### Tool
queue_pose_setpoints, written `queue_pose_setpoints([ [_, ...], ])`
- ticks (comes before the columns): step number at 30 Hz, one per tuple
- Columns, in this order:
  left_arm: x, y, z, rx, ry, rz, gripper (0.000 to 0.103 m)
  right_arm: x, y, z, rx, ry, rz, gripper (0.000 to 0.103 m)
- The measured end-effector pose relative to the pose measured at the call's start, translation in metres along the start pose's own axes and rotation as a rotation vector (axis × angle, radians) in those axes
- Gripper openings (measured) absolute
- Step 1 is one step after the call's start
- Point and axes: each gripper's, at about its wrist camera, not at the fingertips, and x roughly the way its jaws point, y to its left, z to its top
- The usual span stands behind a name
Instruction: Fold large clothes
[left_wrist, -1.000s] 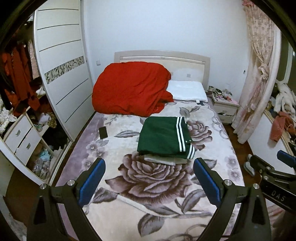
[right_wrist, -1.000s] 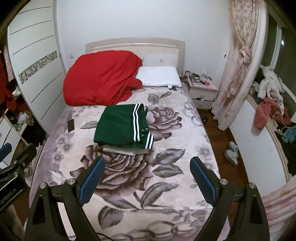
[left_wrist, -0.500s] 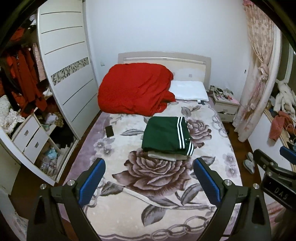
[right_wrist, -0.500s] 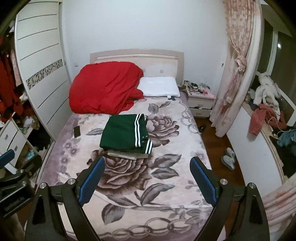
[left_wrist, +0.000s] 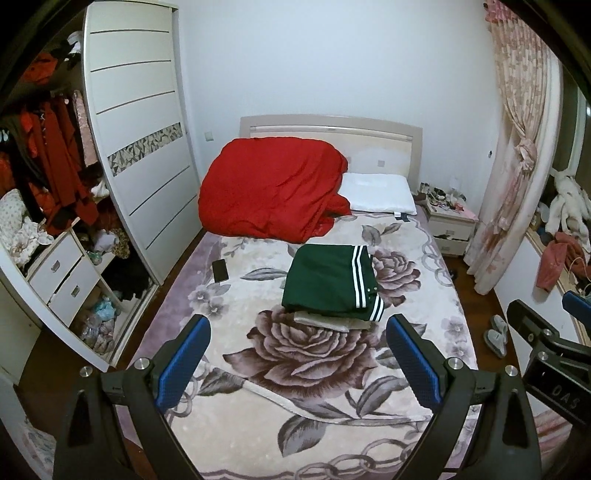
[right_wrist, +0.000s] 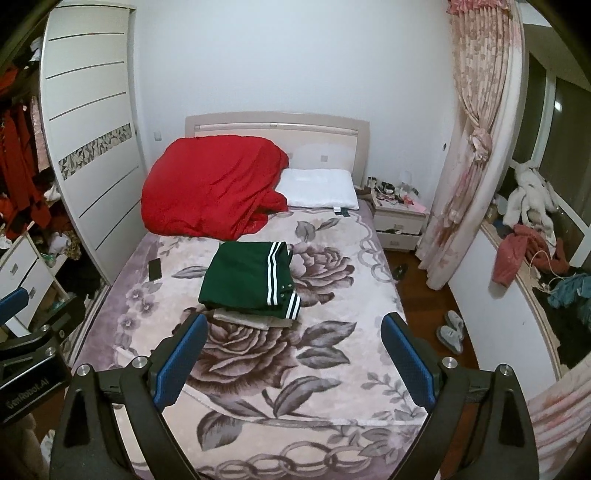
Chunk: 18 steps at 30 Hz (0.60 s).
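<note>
The green folded garment (left_wrist: 332, 282) sits in the middle of the frame on the bed (left_wrist: 229, 306), on top of a pale folded piece (left_wrist: 332, 321). The left gripper (left_wrist: 297, 363) and right gripper (right_wrist: 291, 360) are both wide open and hold nothing. A bump could knock the stack crooked.

Folded garment (left_wrist: 328, 282) lies mid-bed (left_wrist: 436, 295), phone (left_wrist: 220, 270) to its left.

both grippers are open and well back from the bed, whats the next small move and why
Probably keep both grippers open and clear of the bed. The green striped garment already lies folded square on a folded beige one, and neither the left gripper nor the right gripper holds anything, so the stack looks finished; touching it again would likely only disturb it.
</note>
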Motion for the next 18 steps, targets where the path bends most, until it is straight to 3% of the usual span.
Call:
queue_pose_setpoints([
  [18,-0.0068,-0.0036,-0.0004,0.003,0.000,0.001,0.098,-0.0037,0.0003,0.0085,-0.001,-0.003,0.022,0.098],
])
